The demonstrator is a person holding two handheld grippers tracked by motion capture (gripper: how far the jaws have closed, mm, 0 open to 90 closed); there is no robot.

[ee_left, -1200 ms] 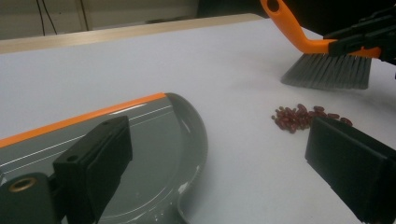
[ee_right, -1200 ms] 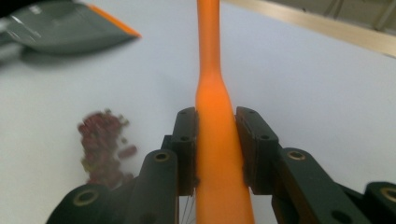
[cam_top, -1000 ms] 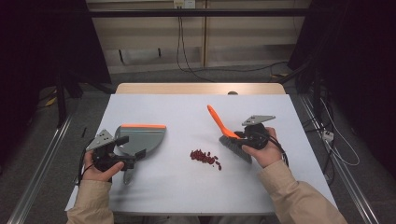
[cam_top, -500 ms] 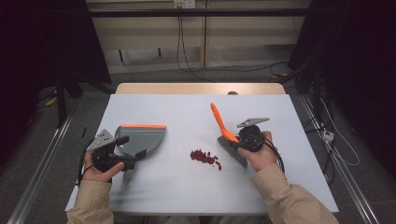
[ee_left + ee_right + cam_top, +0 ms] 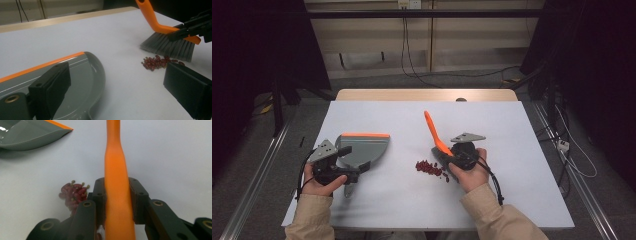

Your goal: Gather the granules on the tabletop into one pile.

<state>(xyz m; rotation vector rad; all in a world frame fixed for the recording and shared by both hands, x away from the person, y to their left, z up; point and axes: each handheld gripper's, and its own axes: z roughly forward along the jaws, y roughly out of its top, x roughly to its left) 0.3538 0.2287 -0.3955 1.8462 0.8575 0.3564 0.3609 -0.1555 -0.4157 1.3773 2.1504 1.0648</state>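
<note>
the right gripper (image 5: 451, 156) pinches the brush (image 5: 117, 195), bristles set just behind the beans (image 5: 431, 168). the left gripper (image 5: 348, 172) seemingly clamps the dustpan (image 5: 362, 148) near the table's left edge; next, sweep the beans toward its lip.

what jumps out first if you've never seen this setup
The bright orange brush catches the eye, clamped by its handle in the right gripper right of the table's middle. Just beside its bristles lies a small heap of dark red beans on the white table. To the left rests a grey dustpan with an orange edge, at the left gripper.
</note>
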